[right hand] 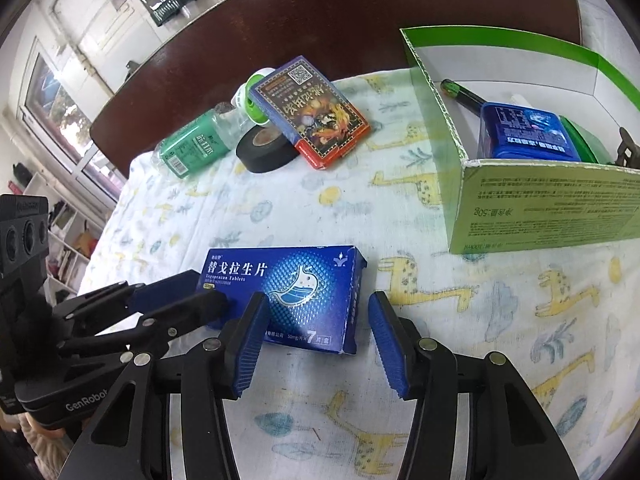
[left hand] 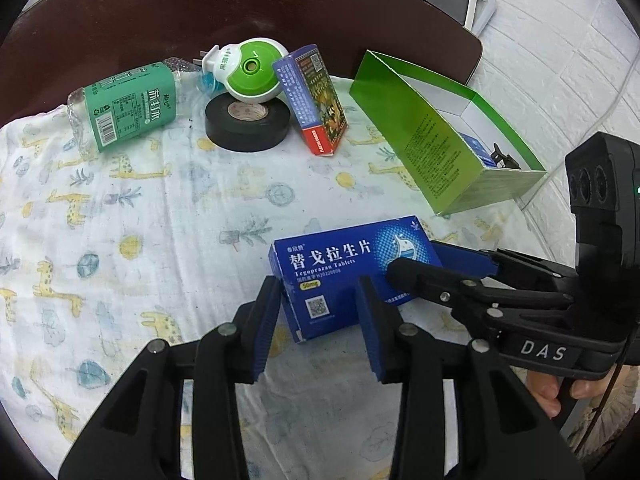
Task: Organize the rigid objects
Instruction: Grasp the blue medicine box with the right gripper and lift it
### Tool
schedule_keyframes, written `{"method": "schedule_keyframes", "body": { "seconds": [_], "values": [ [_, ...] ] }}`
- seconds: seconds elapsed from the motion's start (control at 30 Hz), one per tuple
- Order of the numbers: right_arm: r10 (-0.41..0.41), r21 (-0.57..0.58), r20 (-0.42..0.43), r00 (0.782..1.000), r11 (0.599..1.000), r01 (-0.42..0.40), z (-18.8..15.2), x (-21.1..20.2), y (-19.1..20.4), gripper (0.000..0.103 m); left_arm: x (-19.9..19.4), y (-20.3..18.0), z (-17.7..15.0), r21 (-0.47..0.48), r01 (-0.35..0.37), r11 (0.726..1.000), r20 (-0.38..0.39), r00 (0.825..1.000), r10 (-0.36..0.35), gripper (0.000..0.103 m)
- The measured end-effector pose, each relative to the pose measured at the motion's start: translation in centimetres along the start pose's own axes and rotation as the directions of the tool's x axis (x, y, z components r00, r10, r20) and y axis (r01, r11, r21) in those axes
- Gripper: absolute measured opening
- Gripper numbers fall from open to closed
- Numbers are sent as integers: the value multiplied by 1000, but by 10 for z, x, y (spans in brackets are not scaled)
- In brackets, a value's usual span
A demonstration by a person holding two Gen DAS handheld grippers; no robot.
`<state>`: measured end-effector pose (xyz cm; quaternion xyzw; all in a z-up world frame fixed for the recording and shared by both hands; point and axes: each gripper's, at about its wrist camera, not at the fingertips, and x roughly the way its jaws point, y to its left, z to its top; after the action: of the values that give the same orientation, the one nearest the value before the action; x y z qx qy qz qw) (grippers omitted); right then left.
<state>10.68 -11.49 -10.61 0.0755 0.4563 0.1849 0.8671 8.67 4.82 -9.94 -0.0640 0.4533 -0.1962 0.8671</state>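
Blue tablet box lies flat on the giraffe-print cloth, near the green carton. Your left gripper sits at one end of it and your right gripper at the other, fingers apart on both, neither clamped. Further back: black tape roll, card deck leaning upright, green-labelled bottle on its side, green-white plug-in device. Inside the carton there's a blue container.

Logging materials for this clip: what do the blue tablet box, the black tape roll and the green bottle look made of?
Blue tablet box: glossy printed cardboard, with folded end flaps. Black tape roll: probably matte vinyl tape wound on a tan card core. Green bottle: clear, ribbed plastic under a green label.
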Motion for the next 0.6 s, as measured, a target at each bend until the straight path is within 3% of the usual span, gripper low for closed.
{"method": "schedule_keyframes", "body": {
  "seconds": [0.37,0.6],
  "values": [
    [-4,-21,16,1000,1000,4,-1,-1,4,51,-3,-8,-2,17,-29,999,12,1000,29,37],
    [17,-23,52,999,1000,-16,-2,-10,1,49,-16,-22,2,56,-71,996,61,996,67,37]
  ]
}}
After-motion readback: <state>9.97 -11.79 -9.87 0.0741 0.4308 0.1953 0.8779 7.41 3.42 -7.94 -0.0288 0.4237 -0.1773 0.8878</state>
